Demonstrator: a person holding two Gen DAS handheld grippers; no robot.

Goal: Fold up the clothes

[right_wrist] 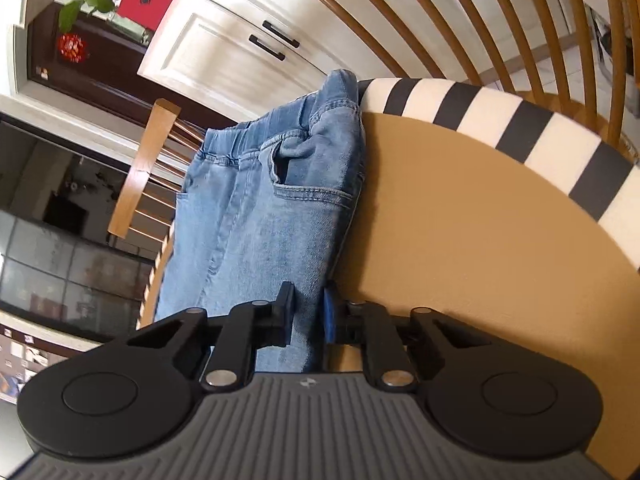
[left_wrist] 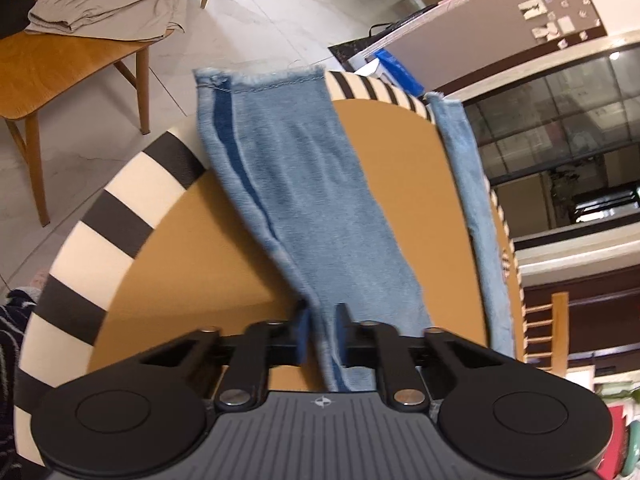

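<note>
On the striped-rim table (left_wrist: 120,216), 1 pair of jeans (left_wrist: 304,184); 2 grippers, left (left_wrist: 322,334) and right (right_wrist: 308,314), each pinch it.

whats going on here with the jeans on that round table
A person is folding a pair of light blue jeans laid across a round table with a black-and-white striped rim, using a handheld gripper in each hand. The left gripper has its jaws shut on a trouser leg partway along, the frayed hems lying at the far edge. The right gripper is shut on the denim below the elastic waistband and front pocket. Folded beige clothes already sit on a wooden chair nearby.
</note>
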